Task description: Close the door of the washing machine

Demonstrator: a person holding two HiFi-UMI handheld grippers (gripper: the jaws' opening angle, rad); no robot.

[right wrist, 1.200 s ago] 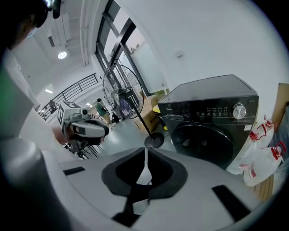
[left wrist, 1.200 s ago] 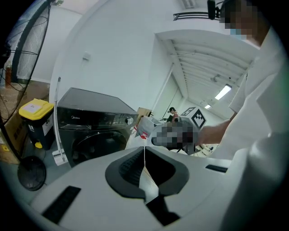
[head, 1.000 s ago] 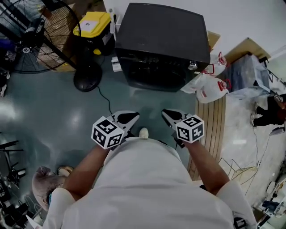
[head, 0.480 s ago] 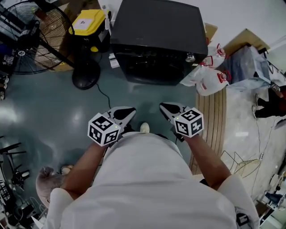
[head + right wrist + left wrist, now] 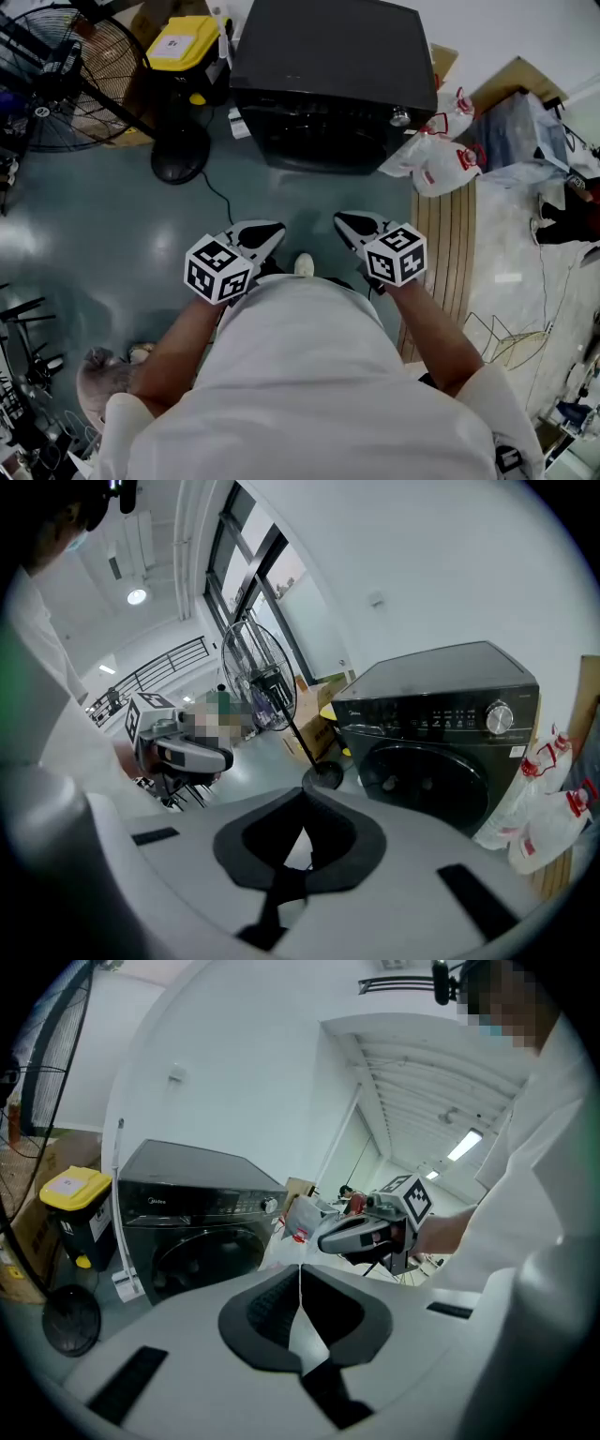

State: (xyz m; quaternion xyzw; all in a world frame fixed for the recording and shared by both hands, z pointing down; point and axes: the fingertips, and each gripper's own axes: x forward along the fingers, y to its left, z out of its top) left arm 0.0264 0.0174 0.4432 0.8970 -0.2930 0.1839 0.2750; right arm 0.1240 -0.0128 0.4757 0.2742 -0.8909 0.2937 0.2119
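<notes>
Bright, even light; white ceiling strip lamp (image 5: 465,1145) glares, glossy grey-green floor (image 5: 112,234) reflects softly; gripper views bulge, corners black

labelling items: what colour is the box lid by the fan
Yellow lid; best in head view.

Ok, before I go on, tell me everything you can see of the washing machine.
The washing machine is a glossy black front-loader standing upright on the grey floor by a white wall. Its round dark door looks shut, flush with the front. Above it runs a control strip with a silver knob at the right end. White bags lie against its right front corner.
</notes>
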